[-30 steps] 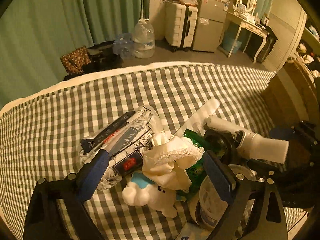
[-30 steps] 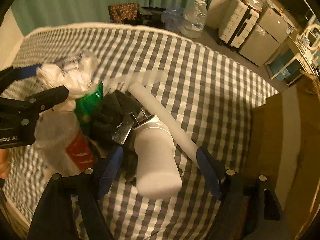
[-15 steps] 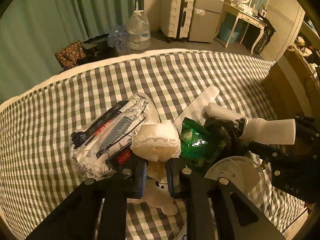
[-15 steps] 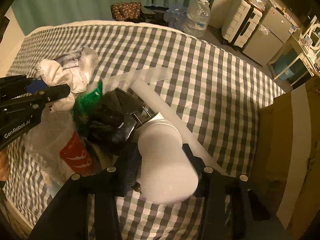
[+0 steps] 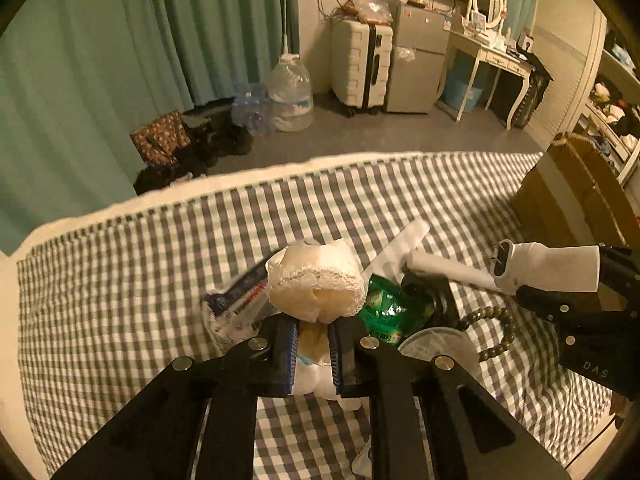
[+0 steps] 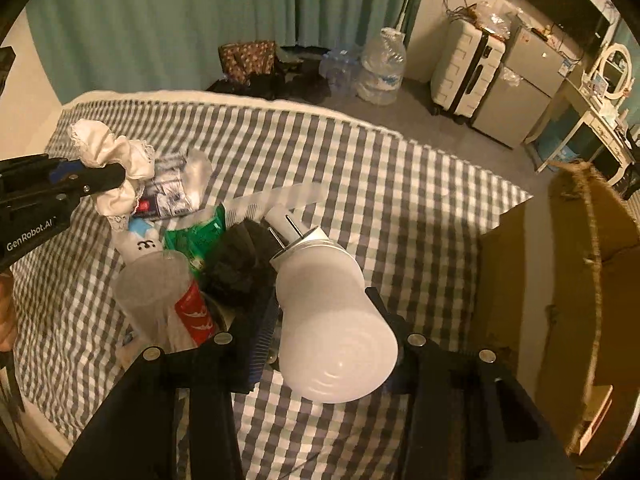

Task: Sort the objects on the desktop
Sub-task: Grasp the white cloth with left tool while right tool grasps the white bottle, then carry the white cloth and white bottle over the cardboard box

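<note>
Lace cloth [image 5: 316, 284] pinched in left gripper [image 5: 313, 354], white plug-in lamp [image 6: 332, 320] clamped in right gripper [image 6: 324, 340]; smooth lamp may slip, cloth could snag the pile

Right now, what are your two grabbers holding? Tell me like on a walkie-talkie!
Left gripper shut on white lacy cloth. Right gripper shut on white plug-in lamp. Both lifted off checked bedspread. Rest of pile below; nothing blocking.

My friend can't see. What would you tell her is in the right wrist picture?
The right gripper is clamped on a white plug-in night light with metal prongs, above a checked bedspread. At the left edge, the left gripper pinches a lacy white scrunchie over a pile holding a green packet and a clear bottle.
</note>
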Motion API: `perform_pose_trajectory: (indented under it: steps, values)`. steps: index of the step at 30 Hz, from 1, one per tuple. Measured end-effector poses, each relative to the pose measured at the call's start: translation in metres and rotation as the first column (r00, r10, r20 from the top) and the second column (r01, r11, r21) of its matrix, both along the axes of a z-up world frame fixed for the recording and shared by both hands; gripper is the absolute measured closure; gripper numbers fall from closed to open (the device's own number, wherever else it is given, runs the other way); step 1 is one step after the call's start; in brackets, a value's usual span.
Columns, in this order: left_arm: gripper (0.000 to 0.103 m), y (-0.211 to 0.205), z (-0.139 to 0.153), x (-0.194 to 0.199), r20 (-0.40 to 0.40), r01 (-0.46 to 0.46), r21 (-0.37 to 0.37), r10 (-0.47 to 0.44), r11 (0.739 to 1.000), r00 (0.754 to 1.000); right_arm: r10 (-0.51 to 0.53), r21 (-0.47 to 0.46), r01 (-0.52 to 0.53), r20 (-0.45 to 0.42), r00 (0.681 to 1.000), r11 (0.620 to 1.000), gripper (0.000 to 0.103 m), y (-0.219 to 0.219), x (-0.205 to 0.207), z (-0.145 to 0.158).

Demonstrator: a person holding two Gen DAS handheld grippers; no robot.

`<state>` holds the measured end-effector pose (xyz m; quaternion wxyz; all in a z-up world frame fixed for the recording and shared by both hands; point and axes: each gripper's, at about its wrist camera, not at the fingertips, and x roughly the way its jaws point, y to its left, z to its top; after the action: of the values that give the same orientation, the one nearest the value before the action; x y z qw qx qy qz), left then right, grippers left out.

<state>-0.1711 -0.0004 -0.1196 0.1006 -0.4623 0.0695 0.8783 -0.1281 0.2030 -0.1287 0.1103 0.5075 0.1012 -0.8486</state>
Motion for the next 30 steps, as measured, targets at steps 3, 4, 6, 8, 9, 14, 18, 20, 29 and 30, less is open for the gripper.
perform_pose_trajectory:
  steps: [3,4,6,8,9,14,18,20,29,30]
  values:
    - [0.090,-0.001,0.015,0.006,-0.034,-0.012,-0.005,0.012,1.000,0.999,-0.002,-0.010,0.002,-0.032,0.999,1.000,0.060,0.002,0.004,0.015]
    - [0.090,-0.001,0.020,0.008,-0.047,-0.019,-0.011,0.018,1.000,0.999,-0.003,-0.015,0.002,-0.042,0.999,1.000,0.060,0.001,0.005,0.020]
    - [0.090,0.002,0.033,0.017,-0.120,-0.054,-0.066,0.046,0.996,0.992,-0.010,-0.029,0.008,-0.066,0.998,1.000,0.060,0.000,0.007,0.032]
    - [0.090,-0.001,0.046,0.022,-0.146,-0.096,-0.052,0.087,0.994,0.985,-0.017,-0.044,0.013,-0.083,0.996,0.999,0.060,-0.001,0.011,0.040]
    - [0.090,-0.002,0.051,0.025,-0.155,-0.110,-0.045,0.102,0.993,0.983,-0.018,-0.051,0.014,-0.090,0.996,0.999,0.060,-0.002,0.013,0.044]
    - [0.090,-0.009,0.081,0.040,-0.201,-0.158,-0.002,0.154,0.988,0.967,-0.020,-0.090,0.008,-0.130,0.991,0.996,0.060,-0.007,0.027,0.069]
    - [0.090,-0.012,0.101,0.053,-0.216,-0.182,0.014,0.180,0.983,0.960,-0.014,-0.099,-0.002,-0.167,0.986,0.995,0.060,-0.008,0.039,0.086]
    - [0.090,-0.011,0.114,0.061,-0.230,-0.192,0.031,0.194,0.981,0.954,-0.023,-0.099,0.006,-0.174,0.985,0.995,0.060,-0.005,0.045,0.092]
    - [0.090,0.000,0.157,0.094,-0.305,-0.195,0.030,0.194,0.980,0.932,-0.038,-0.128,0.006,-0.248,0.968,0.992,0.060,0.009,0.065,0.144]
    - [0.090,-0.002,0.162,0.096,-0.302,-0.196,0.042,0.199,0.980,0.932,-0.044,-0.133,0.011,-0.253,0.967,0.991,0.060,0.013,0.067,0.149]
